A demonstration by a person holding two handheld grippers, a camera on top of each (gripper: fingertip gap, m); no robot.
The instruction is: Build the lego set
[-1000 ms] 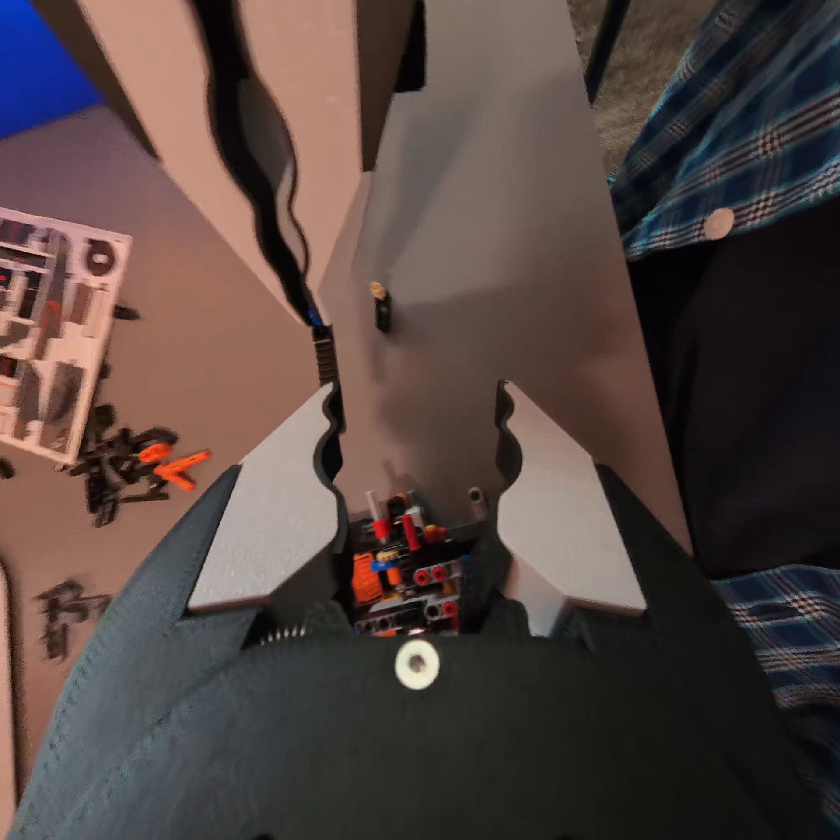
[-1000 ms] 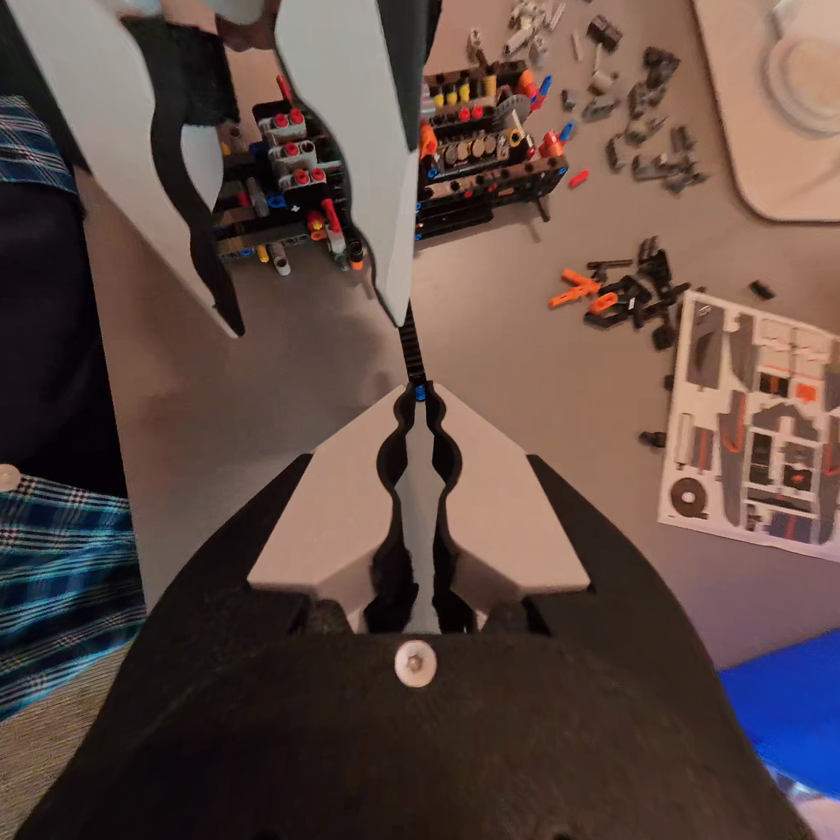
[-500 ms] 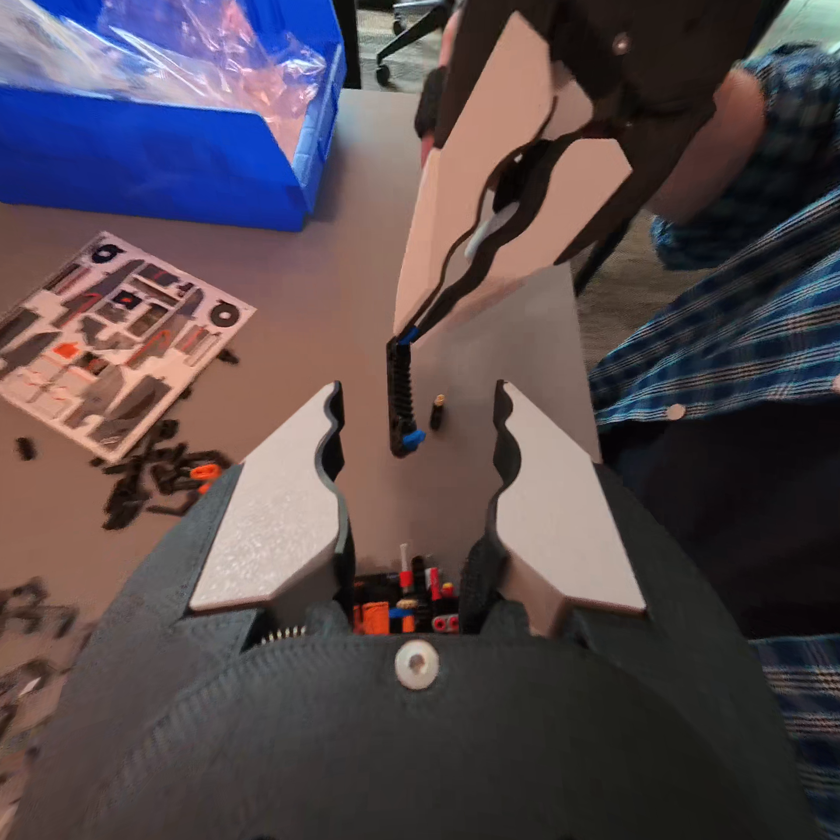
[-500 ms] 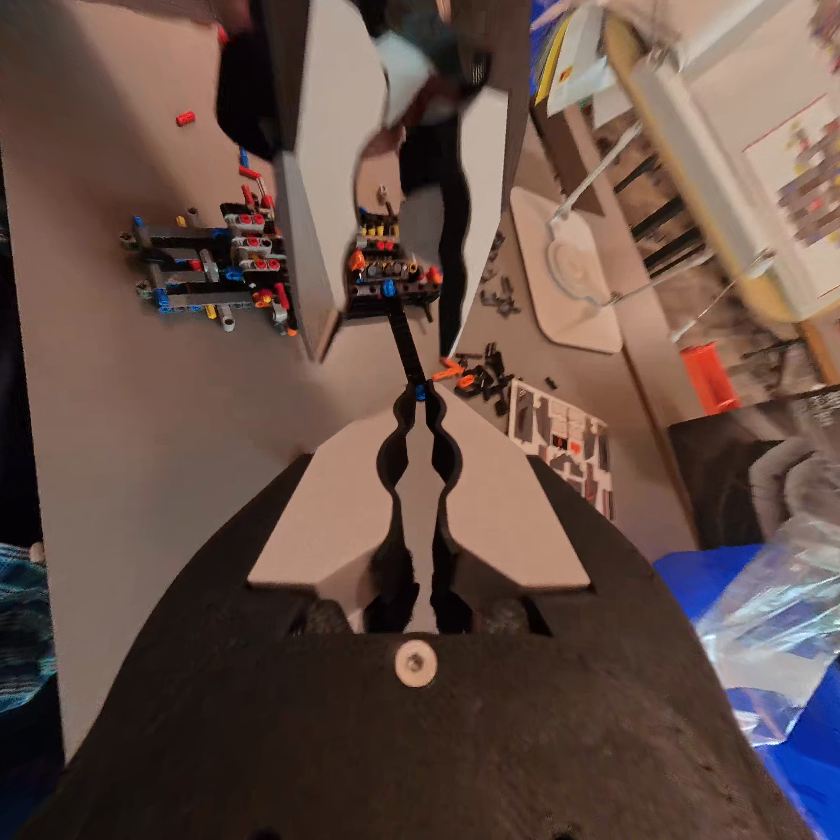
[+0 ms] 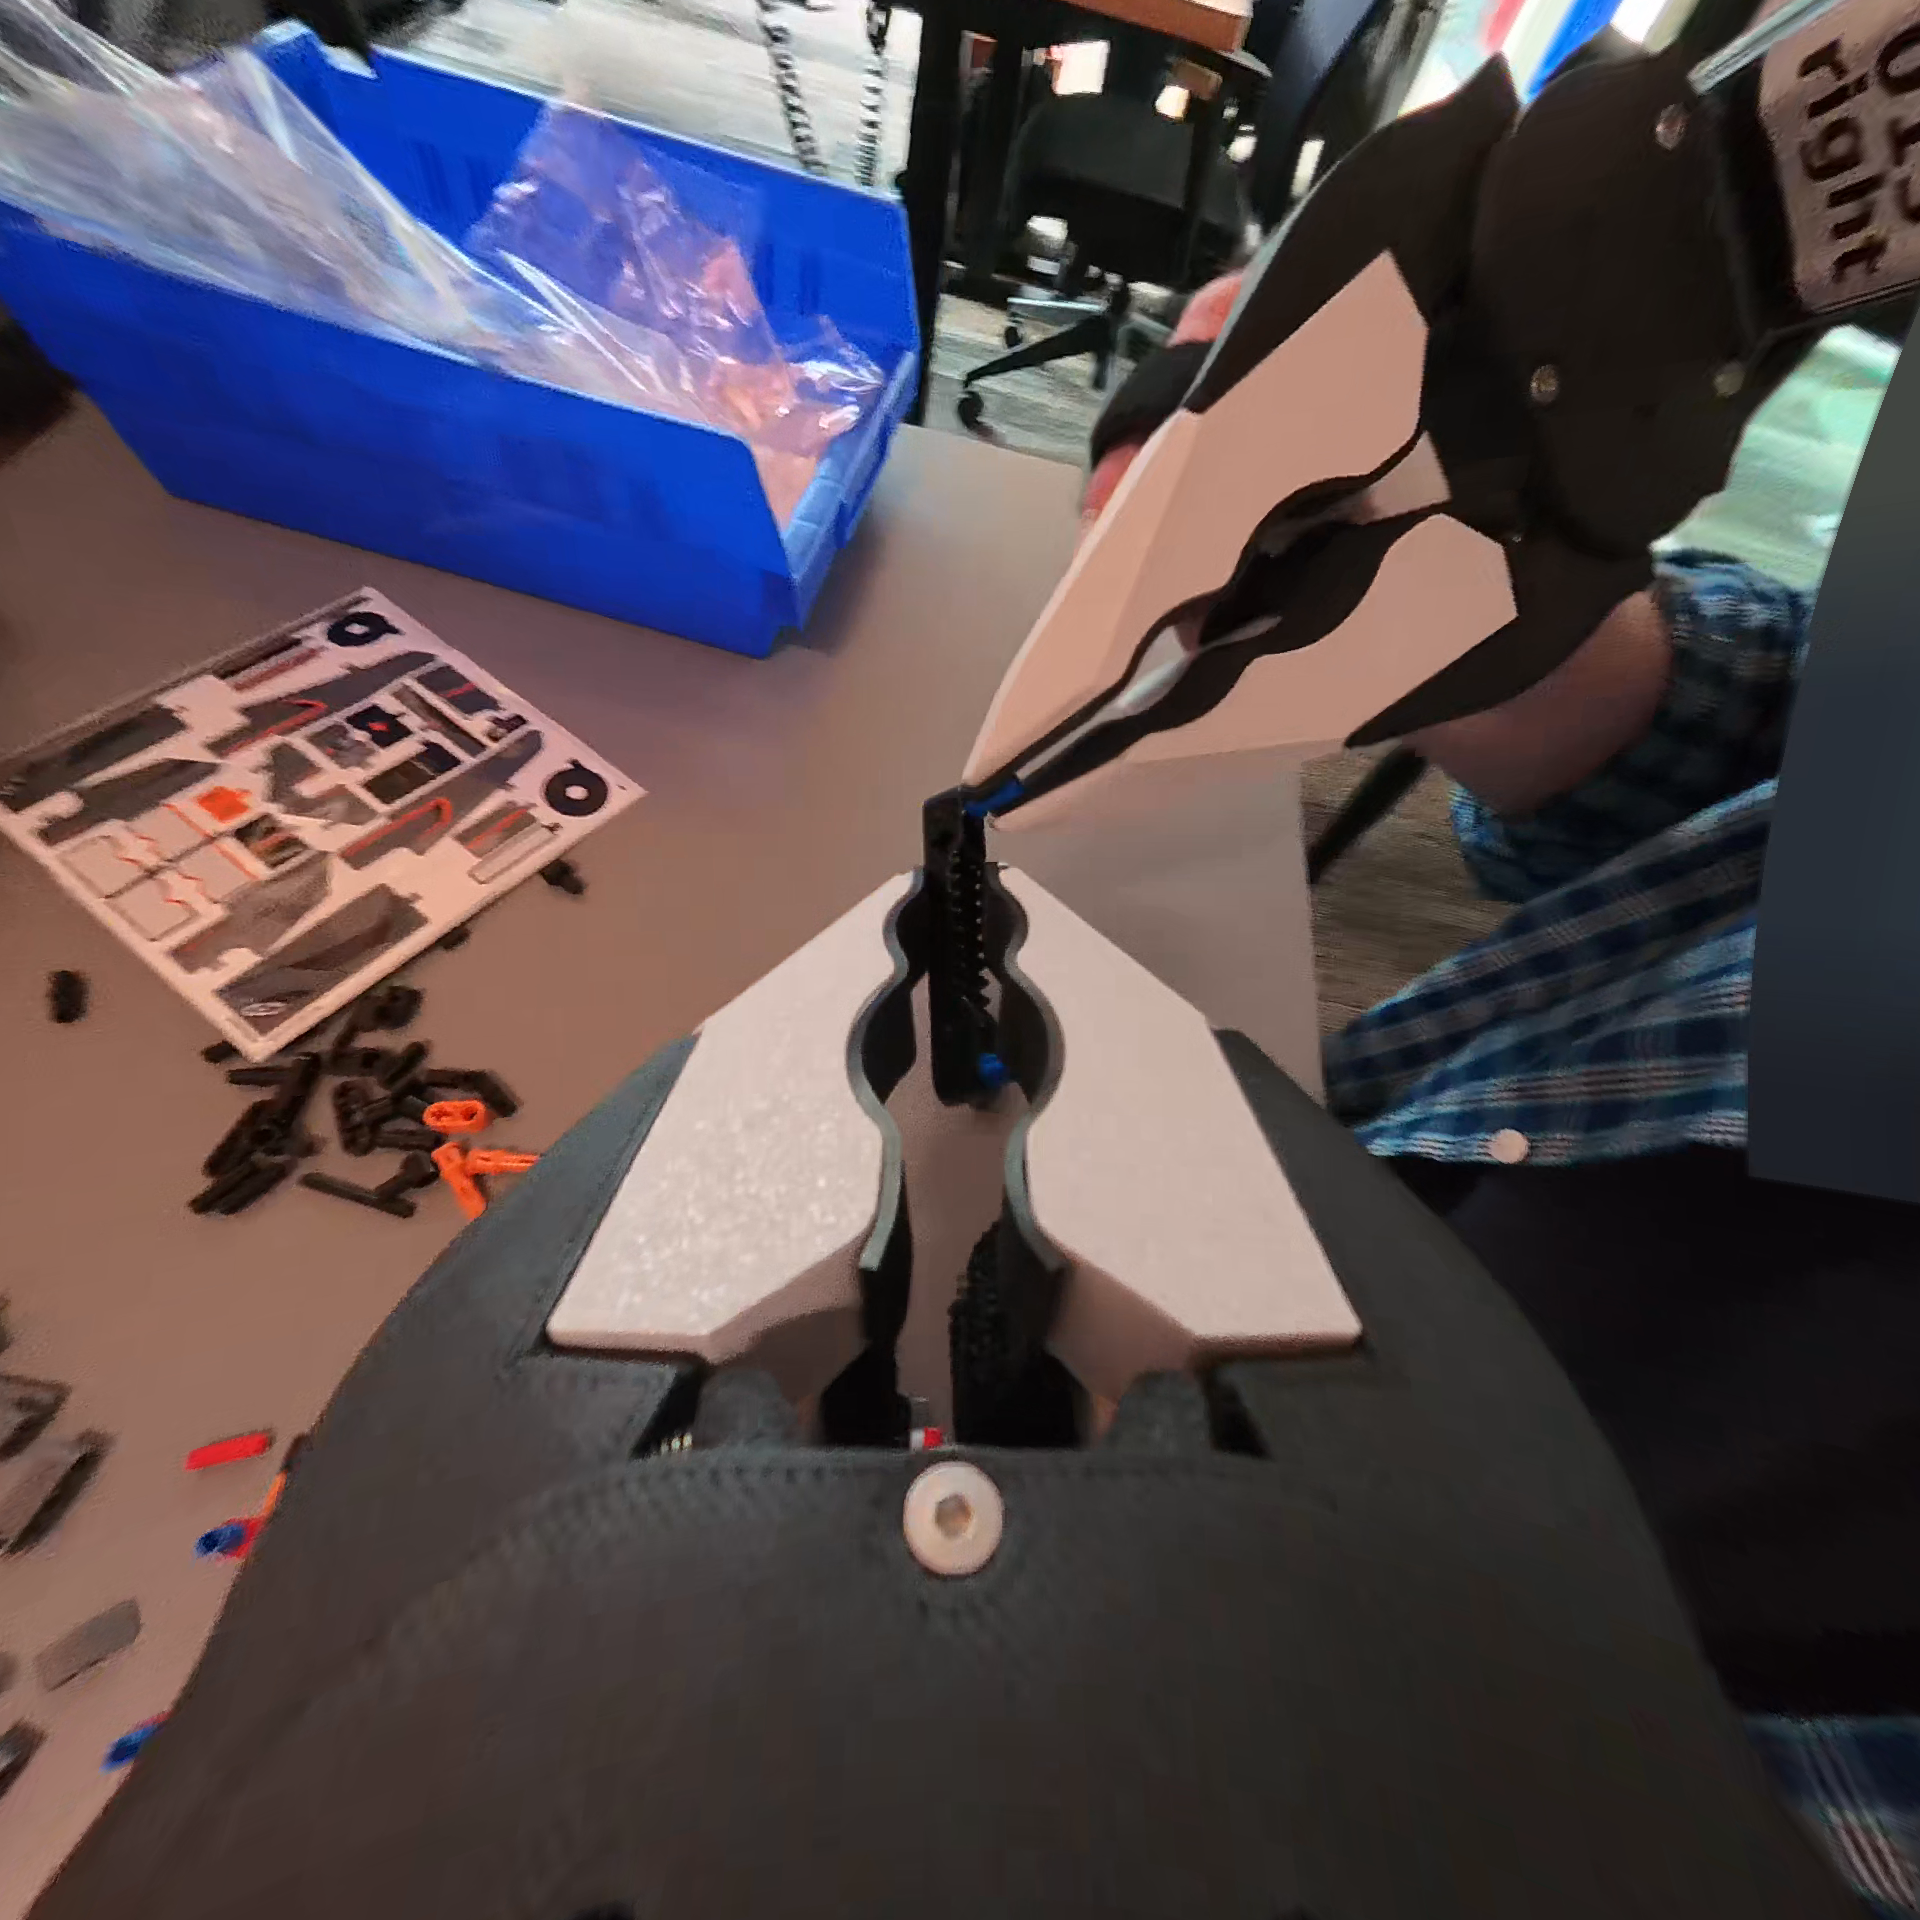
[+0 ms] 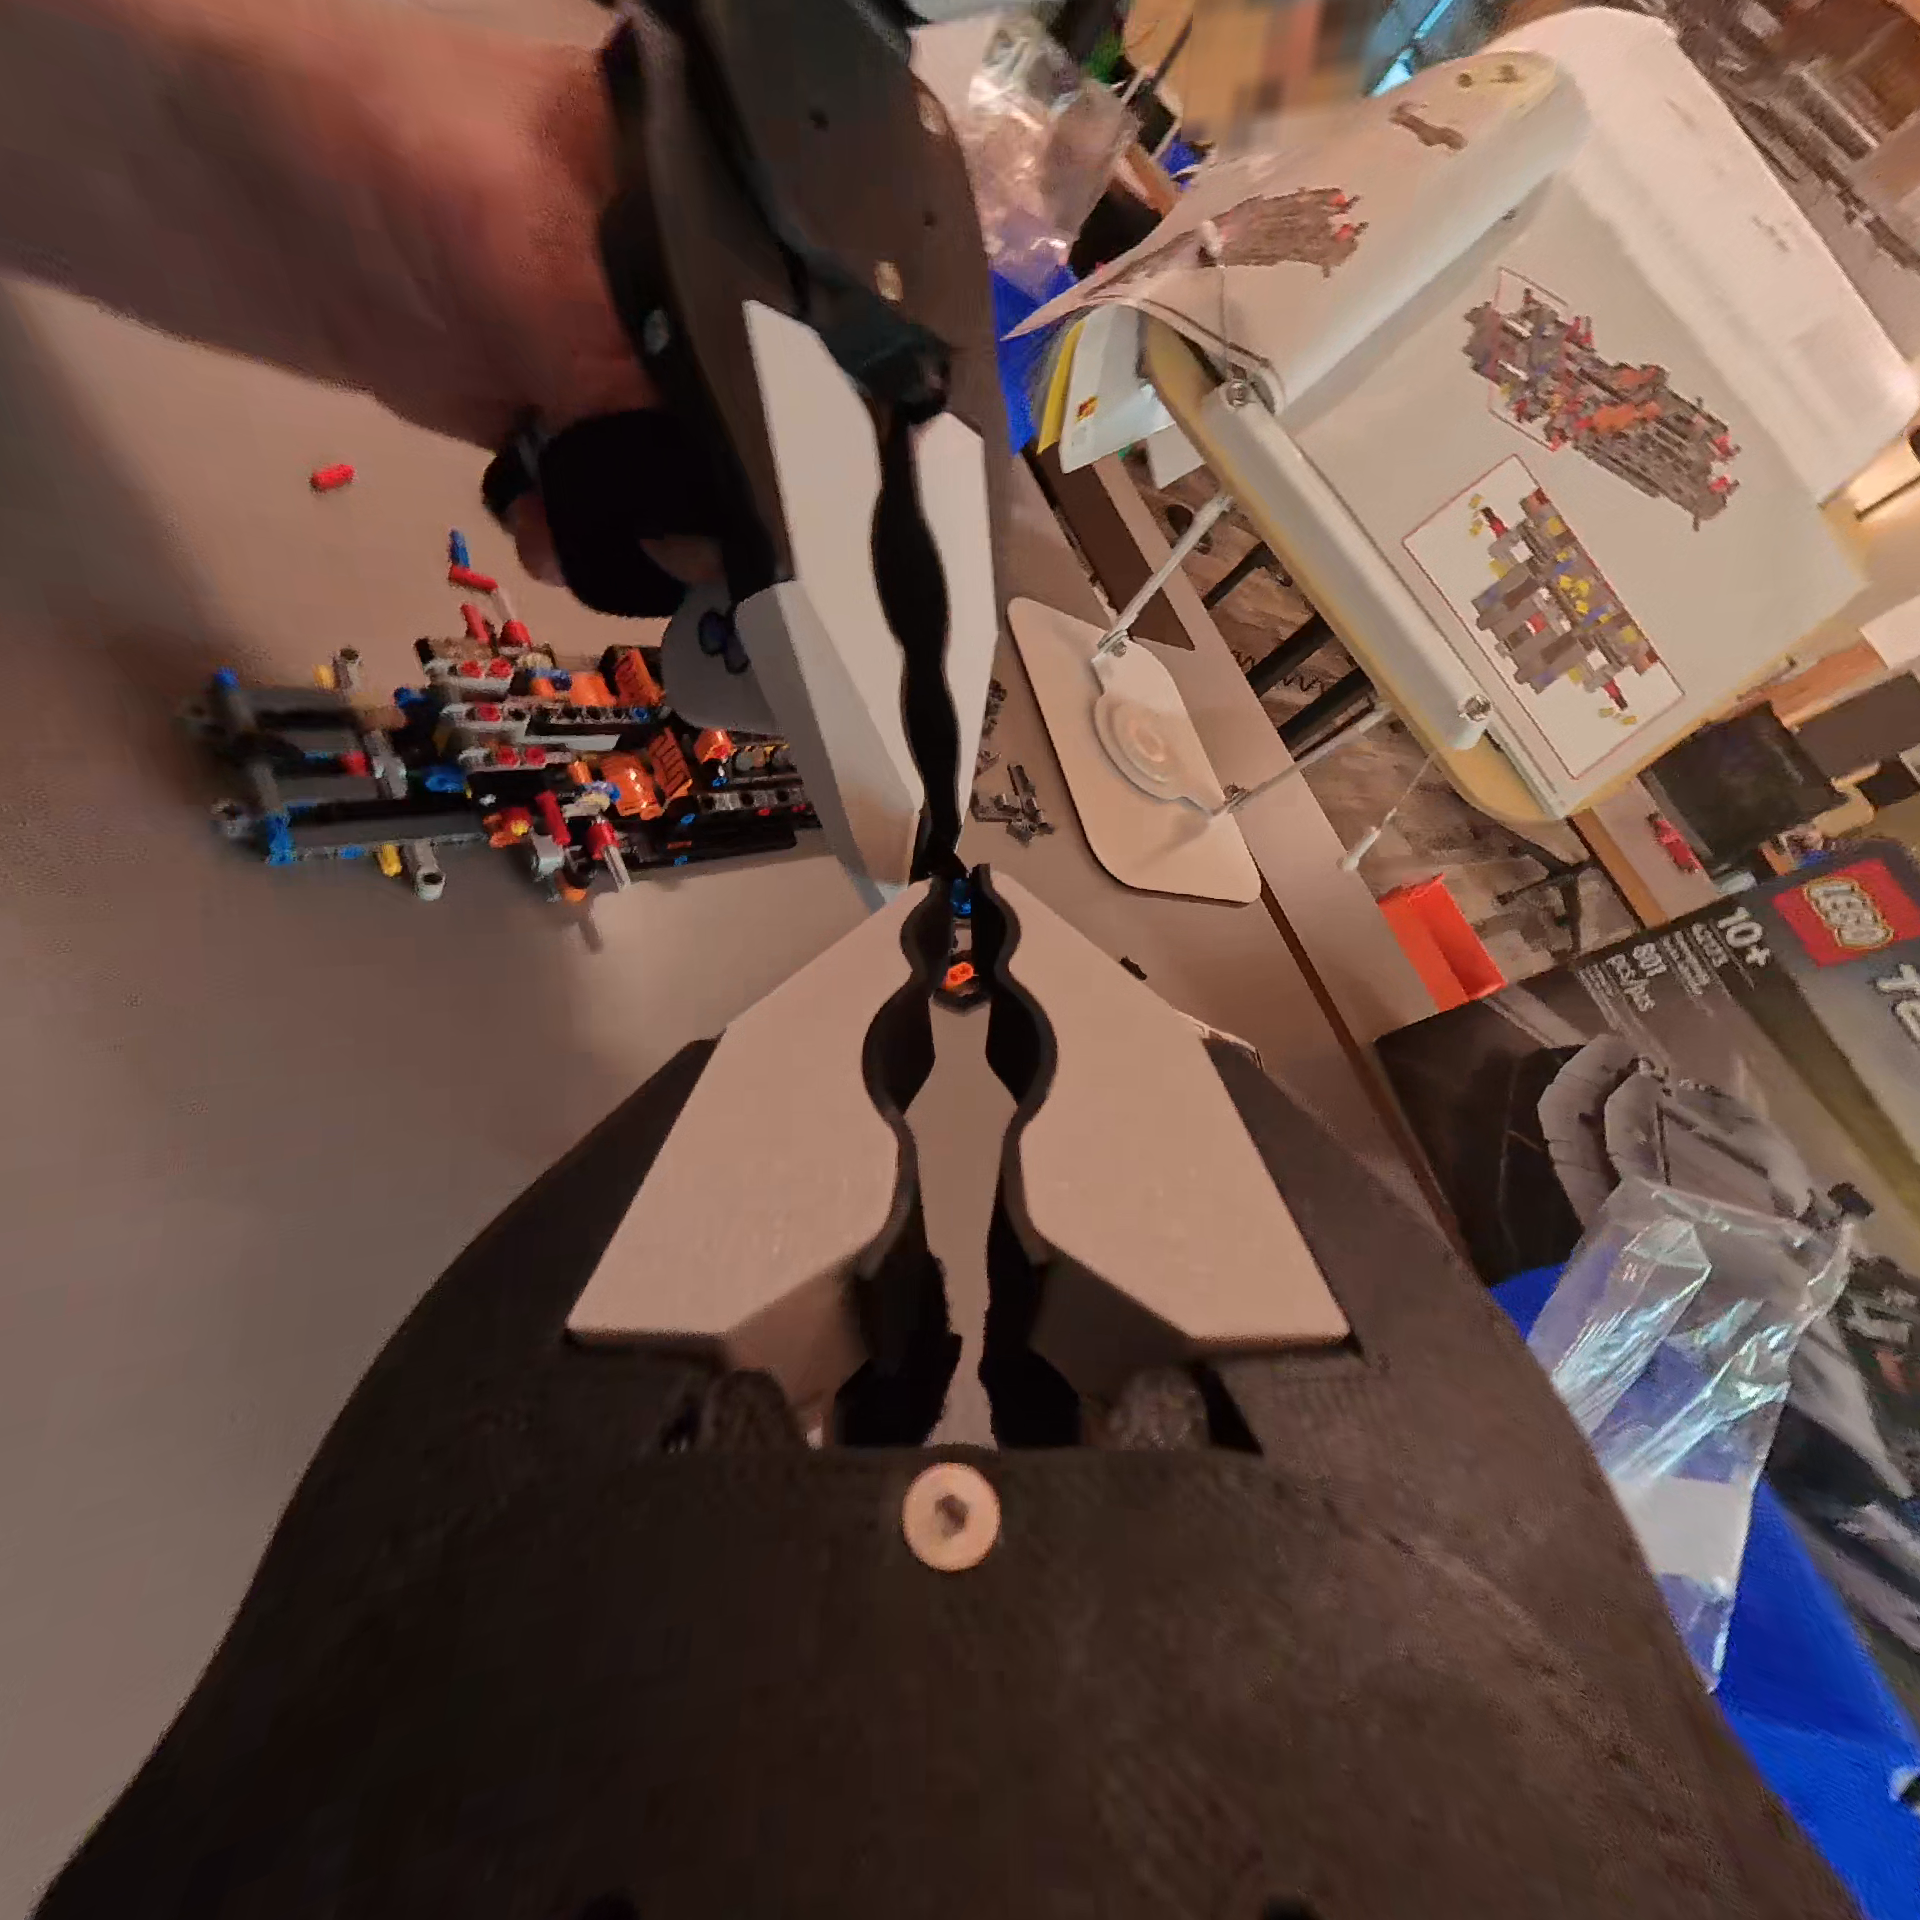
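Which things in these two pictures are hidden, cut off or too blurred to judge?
- Black toothed beam, left wrist view: the left gripper fingers cover its sides; the right gripper covers its top pin.
- Same beam, right wrist view: almost wholly hidden between both grippers.
- Partly built model, right wrist view: its right end is behind the left gripper's finger.
- Loose black pieces, left wrist view: too small and blurred to identify.
- Blue bin, left wrist view: plastic bags hide its contents.
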